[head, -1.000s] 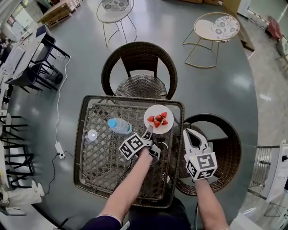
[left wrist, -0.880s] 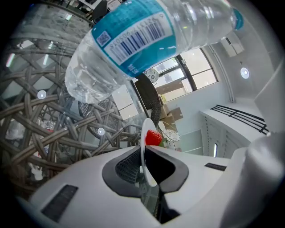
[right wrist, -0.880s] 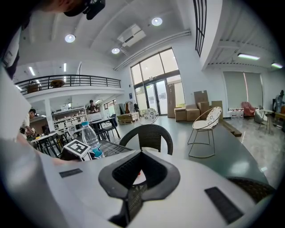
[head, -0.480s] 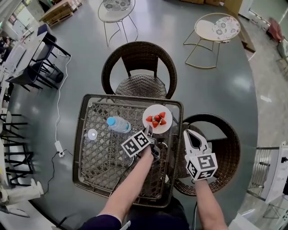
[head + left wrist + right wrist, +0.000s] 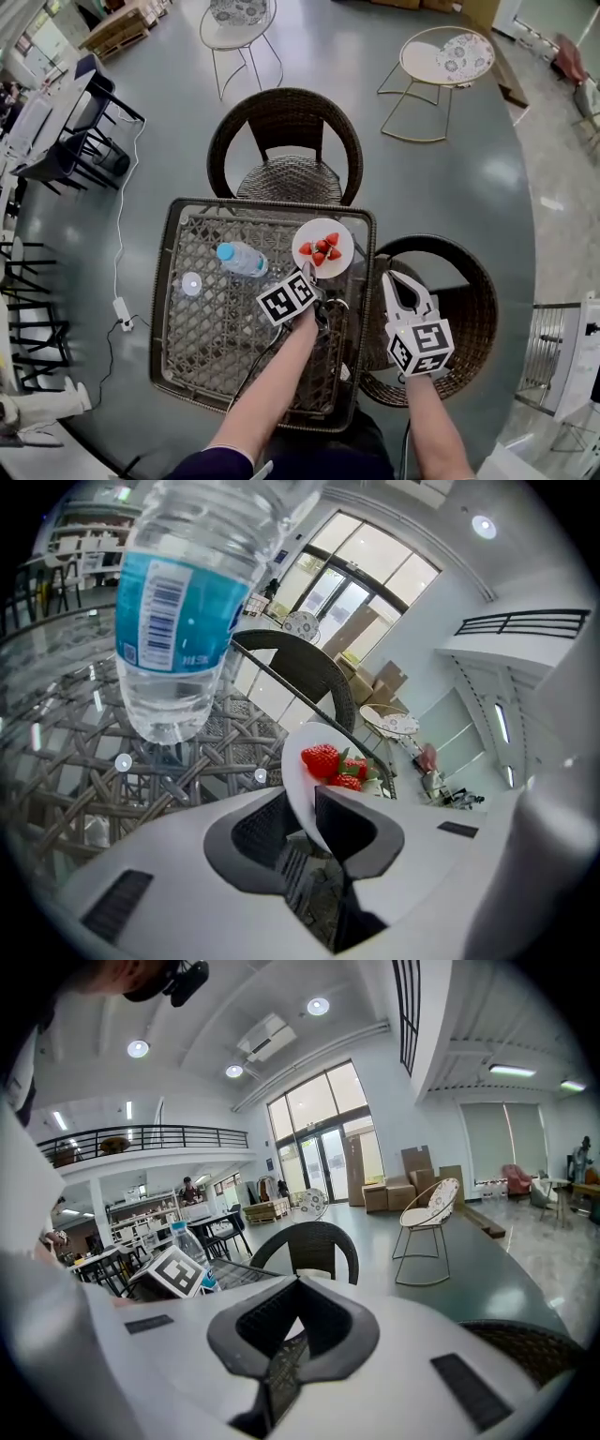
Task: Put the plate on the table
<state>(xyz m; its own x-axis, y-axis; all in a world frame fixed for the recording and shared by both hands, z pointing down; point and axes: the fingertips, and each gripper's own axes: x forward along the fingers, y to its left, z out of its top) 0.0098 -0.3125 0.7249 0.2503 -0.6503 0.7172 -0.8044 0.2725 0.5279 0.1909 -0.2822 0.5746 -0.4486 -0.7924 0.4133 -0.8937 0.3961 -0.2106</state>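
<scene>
Rolled since a second ago, the left gripper (image 5: pixel 307 274) has just been opening its jaws. On the glass-topped wicker counter (image 5: pixel 202 328) rests the white plate (image 5: pixel 323 230) of strawberries (image 5: pixel 321 250). Its near rim stands between those parted jaws, seemingly unpressed. The right gripper (image 5: pixel 388 279) has its jaws together, empty.

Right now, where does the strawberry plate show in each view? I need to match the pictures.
Head view: the plate is near the picture's centre.
Left gripper view: the plate is low at centre, seen edge-on.
Right gripper view: the plate is not in it.
Shared landmark: the water bottle shows in all three views; it stands left of the plate where both show.
</scene>
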